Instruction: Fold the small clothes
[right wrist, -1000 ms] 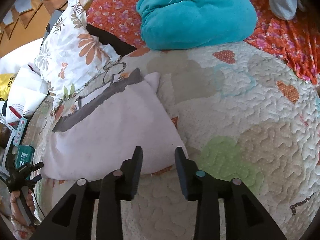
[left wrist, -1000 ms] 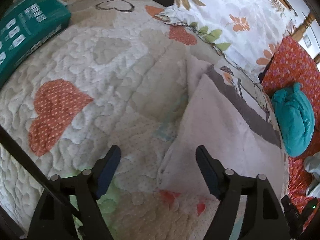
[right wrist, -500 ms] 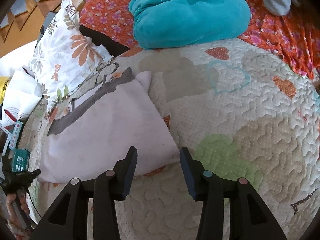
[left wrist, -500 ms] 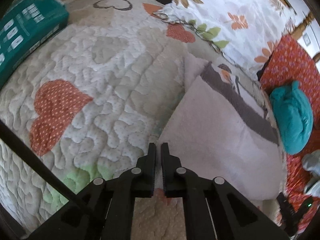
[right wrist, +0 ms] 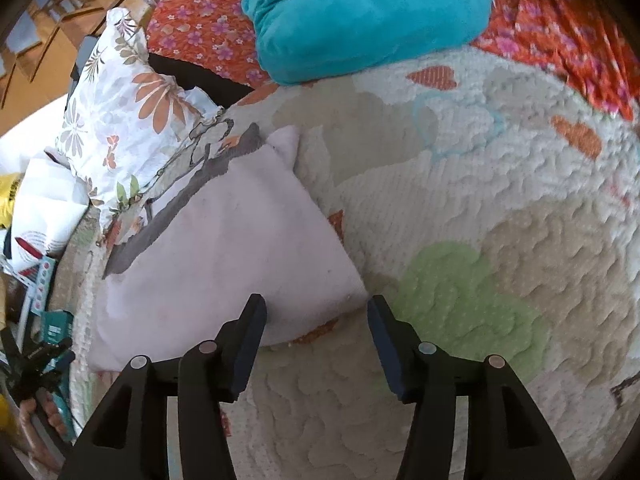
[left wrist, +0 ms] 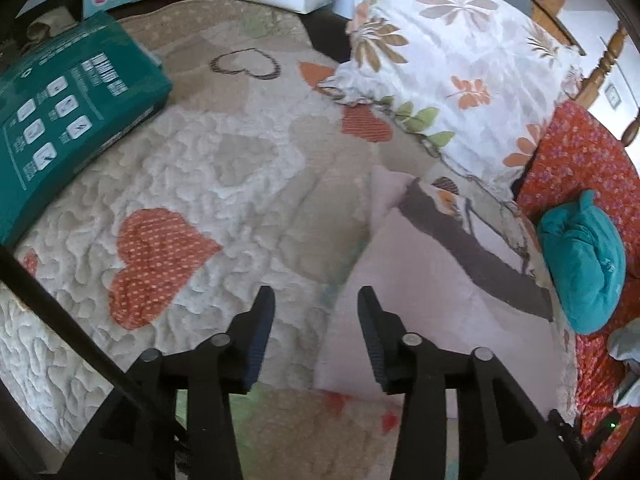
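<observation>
A pale pink garment with a grey band (left wrist: 432, 292) lies folded flat on the heart-patterned quilt (left wrist: 224, 184). My left gripper (left wrist: 316, 304) is open and empty, its jaws astride the garment's near left edge. In the right wrist view the same garment (right wrist: 224, 248) lies left of centre. My right gripper (right wrist: 314, 312) is open and empty, its jaws on either side of the garment's near right corner.
A floral pillow (left wrist: 452, 68) lies behind the garment. A teal bundle of cloth (right wrist: 368, 12) rests on an orange floral sheet (right wrist: 560, 36). A green box (left wrist: 60, 120) sits at the quilt's left edge. The other gripper shows at the far left of the right wrist view (right wrist: 32, 364).
My left gripper, shut half a second ago, has opened and pulled back a little. My right gripper has opened wider around the garment's corner.
</observation>
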Motion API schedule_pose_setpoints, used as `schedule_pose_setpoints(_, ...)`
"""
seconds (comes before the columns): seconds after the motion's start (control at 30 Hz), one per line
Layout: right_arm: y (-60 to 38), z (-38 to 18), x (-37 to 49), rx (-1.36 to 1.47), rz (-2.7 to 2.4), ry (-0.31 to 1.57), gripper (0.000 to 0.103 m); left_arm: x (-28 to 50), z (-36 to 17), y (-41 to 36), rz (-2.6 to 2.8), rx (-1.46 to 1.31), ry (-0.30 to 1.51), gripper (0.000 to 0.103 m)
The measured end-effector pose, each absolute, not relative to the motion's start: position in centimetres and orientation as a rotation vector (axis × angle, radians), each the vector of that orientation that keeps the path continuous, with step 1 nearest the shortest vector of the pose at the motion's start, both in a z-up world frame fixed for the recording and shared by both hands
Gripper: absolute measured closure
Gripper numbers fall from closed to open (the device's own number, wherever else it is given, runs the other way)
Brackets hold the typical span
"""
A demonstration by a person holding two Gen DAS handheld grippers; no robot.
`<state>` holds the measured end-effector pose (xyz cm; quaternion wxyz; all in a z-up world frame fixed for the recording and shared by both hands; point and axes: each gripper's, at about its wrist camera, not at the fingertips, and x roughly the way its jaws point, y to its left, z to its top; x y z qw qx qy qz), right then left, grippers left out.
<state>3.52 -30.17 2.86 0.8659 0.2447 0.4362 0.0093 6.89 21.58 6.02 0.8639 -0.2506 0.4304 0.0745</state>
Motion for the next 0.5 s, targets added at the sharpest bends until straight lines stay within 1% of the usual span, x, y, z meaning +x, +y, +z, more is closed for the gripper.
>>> schedule_pose_setpoints(0.1,-29.9,2.3,3.6,0.554,0.049,0.923,0.044,7.3,6.4,20.8,0.128,-0.524,0.900,0.058)
schedule_pose_setpoints(0.17,-29.8,2.2,3.9,0.594,0.063,0.924,0.041,7.8,6.6,20.4,0.111,-0.533,0.902,0.057)
schedule_pose_setpoints(0.3,-29.8,1.5,5.8,0.688,0.078,0.921,0.037,8.5,6.9,20.1,0.078,-0.565,0.906,0.055)
schedule_pose_setpoints(0.43,-29.4,1.4,8.2,0.727,0.025,0.888,0.036,8.7,7.3,20.5,0.067,-0.582,0.901,0.054)
schedule_pose_setpoints(0.47,-29.1,1.6,8.9,0.712,0.003,0.890,0.040,8.7,7.4,20.8,0.070,-0.592,0.899,0.054)
schedule_pose_setpoints(0.5,-28.5,1.8,9.7,0.688,-0.014,0.902,0.051,8.6,7.4,21.2,0.071,-0.604,0.898,0.054)
